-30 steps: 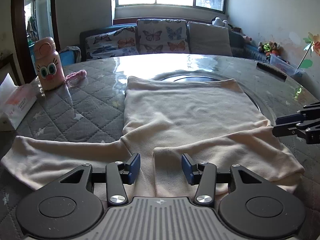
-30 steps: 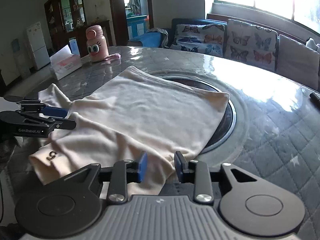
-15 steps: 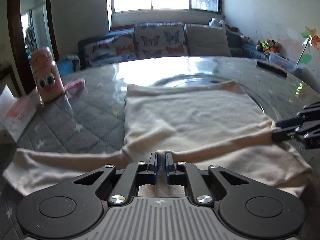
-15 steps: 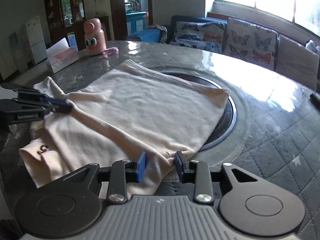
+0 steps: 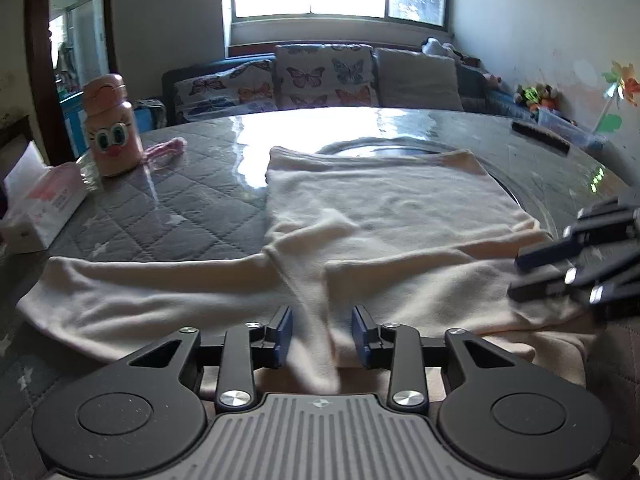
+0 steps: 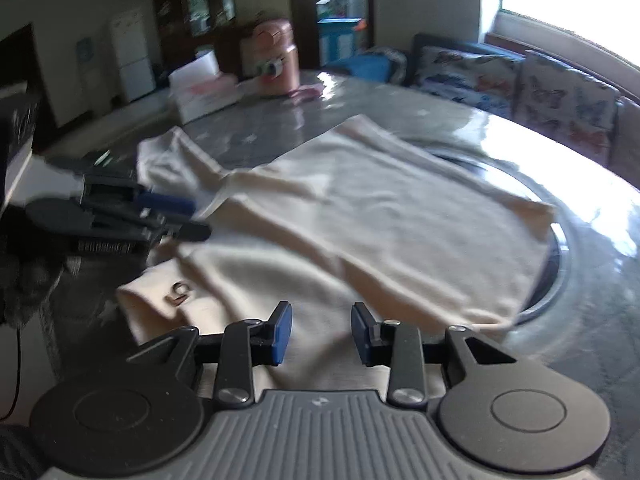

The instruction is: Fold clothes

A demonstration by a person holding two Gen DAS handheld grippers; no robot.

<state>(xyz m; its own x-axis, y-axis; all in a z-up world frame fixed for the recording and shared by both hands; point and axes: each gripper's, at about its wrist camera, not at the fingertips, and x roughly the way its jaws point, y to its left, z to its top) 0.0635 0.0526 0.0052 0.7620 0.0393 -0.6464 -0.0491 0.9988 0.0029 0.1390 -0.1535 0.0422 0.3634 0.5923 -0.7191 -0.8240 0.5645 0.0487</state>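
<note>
A cream long-sleeved top (image 5: 384,216) lies flat on the round table, one sleeve stretched to the left (image 5: 132,292) and the other folded across its near part. It also shows in the right wrist view (image 6: 380,216), with a small dark mark near its near-left corner. My left gripper (image 5: 321,334) is open over the near edge, a raised ridge of cloth standing between its jaws. My right gripper (image 6: 321,332) is open and empty just above the folded sleeve. Each gripper shows in the other's view, the right one (image 5: 576,264) at the right and the left one (image 6: 160,216) at the left.
A pink cartoon bottle (image 5: 112,136), a pink cloth scrap (image 5: 166,148) and a tissue box (image 5: 40,204) stand on the quilted grey table cover (image 5: 168,208) at the left. A glass turntable (image 6: 560,240) lies under the top's far end. A sofa with butterfly cushions (image 5: 328,76) stands behind.
My left gripper shut on the cloth half a second ago and has now opened, leaving a ridge of cloth. My right gripper has moved left over the folded sleeve, staying open.
</note>
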